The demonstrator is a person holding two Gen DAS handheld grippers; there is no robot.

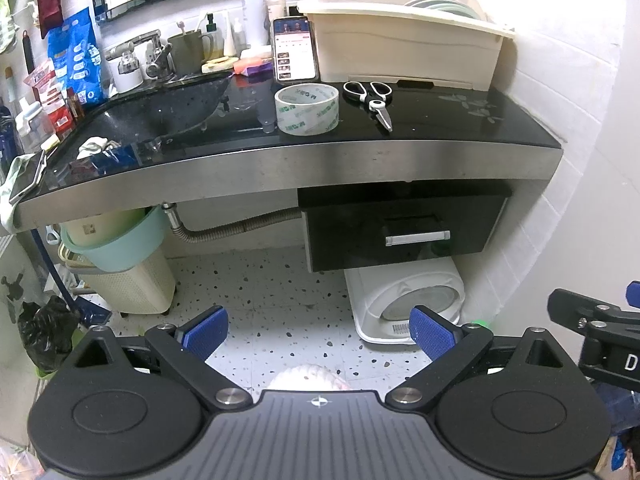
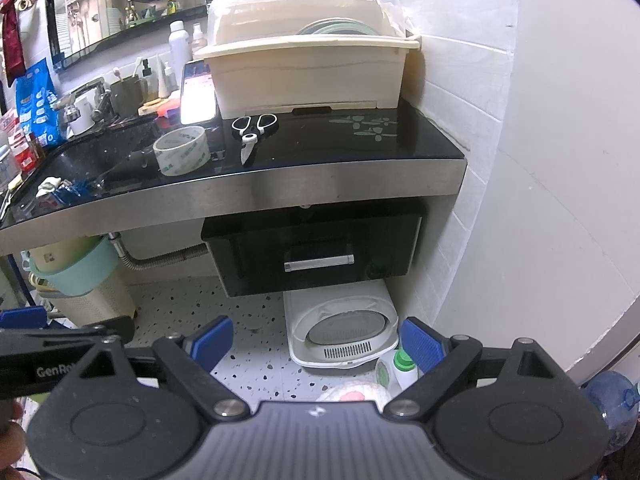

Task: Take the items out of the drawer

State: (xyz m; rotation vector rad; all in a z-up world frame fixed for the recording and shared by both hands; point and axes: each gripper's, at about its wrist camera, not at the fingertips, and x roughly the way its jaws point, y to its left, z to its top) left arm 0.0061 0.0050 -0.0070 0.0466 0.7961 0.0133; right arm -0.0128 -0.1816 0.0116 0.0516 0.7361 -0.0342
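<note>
Both claws released, empty. Left gripper [image 1: 318, 334] and right gripper [image 2: 318, 342] sit low, well short of the drawer [image 2: 316, 252], which is shut, ahead and above under the countertop [image 2: 248, 190]. Rigid front, likely slides stiffly; grab the metal handle [image 2: 319, 262], smooth, maybe slippery.
</note>
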